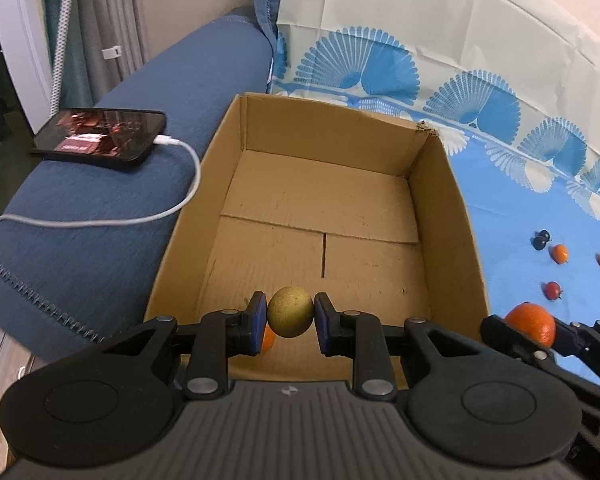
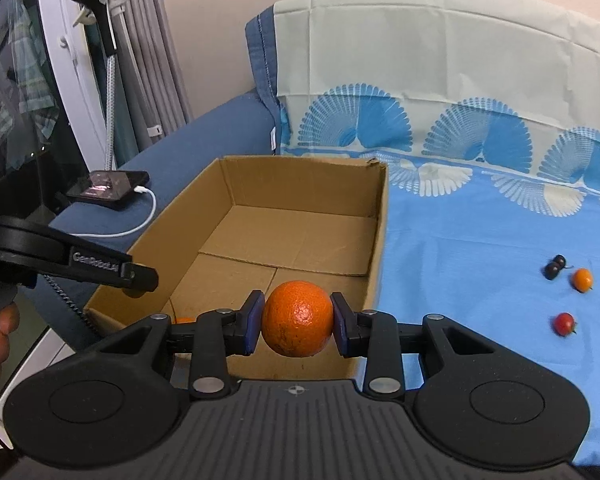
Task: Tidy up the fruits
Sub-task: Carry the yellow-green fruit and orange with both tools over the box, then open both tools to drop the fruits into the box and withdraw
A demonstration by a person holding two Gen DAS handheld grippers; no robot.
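1. Left wrist view: the left hand-held gripper (image 1: 291,320) is clamped on a yellow-green fruit (image 1: 291,312), pads pressing its two sides, and hangs over the near end of the cardboard box (image 1: 444,208). I judge the fruit is carried there to be dropped inside.
2. Just beneath the left pad, a bit of an orange fruit (image 1: 269,342) shows on the box floor, so the box seems to be the collecting place.
3. Right wrist view: the right hand-held gripper (image 2: 297,320) grips a large orange (image 2: 297,318) across its widest part, which looks like a secure hold. It sits at the box's near right corner, probably waiting its turn.
4. Both grippers crowd the same end of the box; they could bump each other.
5. On the blue sheet (image 2: 460,240) beside the box lie a red fruit (image 2: 564,323), a small orange fruit (image 2: 582,279) and dark fruits (image 2: 555,267), not yet gathered.
6. A phone (image 1: 104,138) charges on the sofa arm (image 1: 100,248), clear of the work.
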